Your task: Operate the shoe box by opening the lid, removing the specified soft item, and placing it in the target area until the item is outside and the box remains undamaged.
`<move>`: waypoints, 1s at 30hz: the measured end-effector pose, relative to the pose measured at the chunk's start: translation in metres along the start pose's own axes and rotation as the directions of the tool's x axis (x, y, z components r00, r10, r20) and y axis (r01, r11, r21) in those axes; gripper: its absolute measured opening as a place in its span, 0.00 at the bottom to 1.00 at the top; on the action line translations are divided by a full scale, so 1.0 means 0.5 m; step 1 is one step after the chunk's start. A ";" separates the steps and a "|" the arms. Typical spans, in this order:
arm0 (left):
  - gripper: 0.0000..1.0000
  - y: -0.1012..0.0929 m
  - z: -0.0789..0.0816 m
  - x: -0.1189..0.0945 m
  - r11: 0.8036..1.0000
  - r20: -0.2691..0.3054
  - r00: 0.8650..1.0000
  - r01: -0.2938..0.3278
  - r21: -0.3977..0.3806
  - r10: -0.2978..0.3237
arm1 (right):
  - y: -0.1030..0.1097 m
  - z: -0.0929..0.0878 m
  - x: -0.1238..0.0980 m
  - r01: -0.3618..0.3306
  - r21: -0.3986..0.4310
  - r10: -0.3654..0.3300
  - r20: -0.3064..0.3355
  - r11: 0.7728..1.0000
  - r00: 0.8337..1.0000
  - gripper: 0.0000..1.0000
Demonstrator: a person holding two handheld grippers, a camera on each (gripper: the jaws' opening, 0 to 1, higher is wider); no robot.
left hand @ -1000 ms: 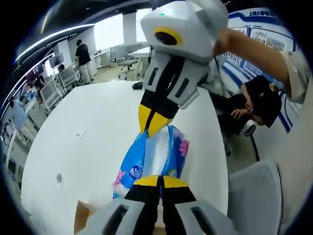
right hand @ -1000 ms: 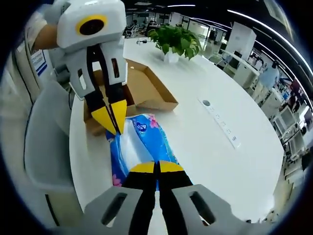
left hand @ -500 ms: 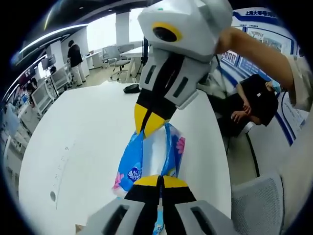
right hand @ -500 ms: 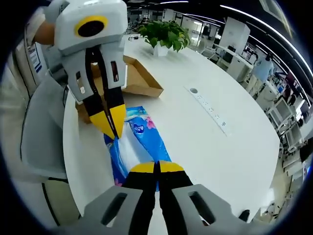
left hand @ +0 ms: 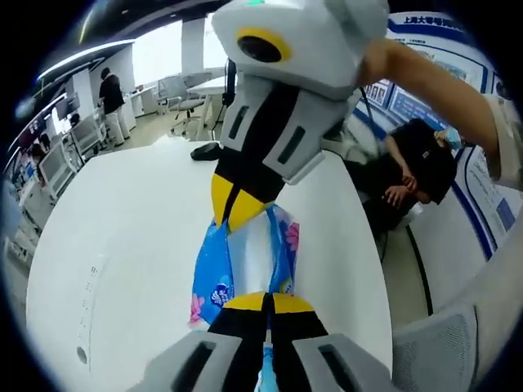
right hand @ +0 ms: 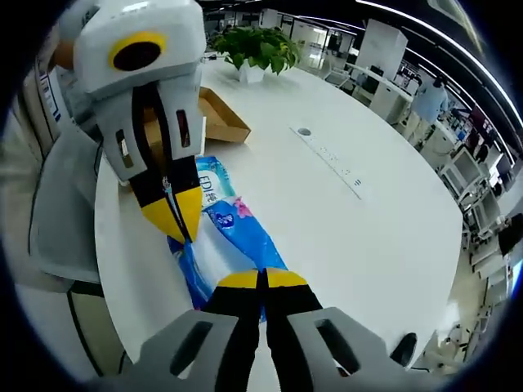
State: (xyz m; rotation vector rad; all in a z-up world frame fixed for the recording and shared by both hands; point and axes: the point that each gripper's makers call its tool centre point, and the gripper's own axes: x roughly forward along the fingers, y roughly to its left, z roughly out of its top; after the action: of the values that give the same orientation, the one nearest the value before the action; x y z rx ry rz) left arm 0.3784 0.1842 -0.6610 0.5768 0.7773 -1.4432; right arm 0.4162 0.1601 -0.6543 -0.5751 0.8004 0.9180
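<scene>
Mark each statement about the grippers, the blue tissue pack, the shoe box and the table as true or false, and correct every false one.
1. Both grippers clamp the blue tissue pack. True: left gripper and right gripper are each shut on an end.
2. The pack lies inside the shoe box. False: it is outside, over the white table.
3. A potted plant stands on the table beyond the box. True.
4. The box's lid is closed. False: the box is open.
</scene>
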 end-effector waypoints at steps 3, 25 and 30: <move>0.00 0.000 0.006 0.019 1.000 -0.002 1.000 0.014 -0.004 -0.014 | -0.010 -0.015 0.002 0.004 0.014 -0.004 -0.005 1.000 1.000 0.00; 0.00 0.011 -0.022 0.141 0.999 -0.056 0.997 0.047 -0.024 -0.049 | -0.045 -0.125 0.080 0.028 0.096 -0.023 -0.059 0.995 0.998 0.00; 0.00 0.017 -0.038 0.148 0.997 -0.057 0.997 0.049 -0.051 -0.052 | -0.050 -0.133 0.098 0.029 0.104 -0.022 -0.068 0.994 0.997 0.00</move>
State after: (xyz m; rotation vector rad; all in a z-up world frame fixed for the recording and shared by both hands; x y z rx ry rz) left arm 0.3816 0.1516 -0.7304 0.5668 0.8772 -1.4543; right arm 0.4321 0.1220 -0.7301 -0.5247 0.8943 0.8318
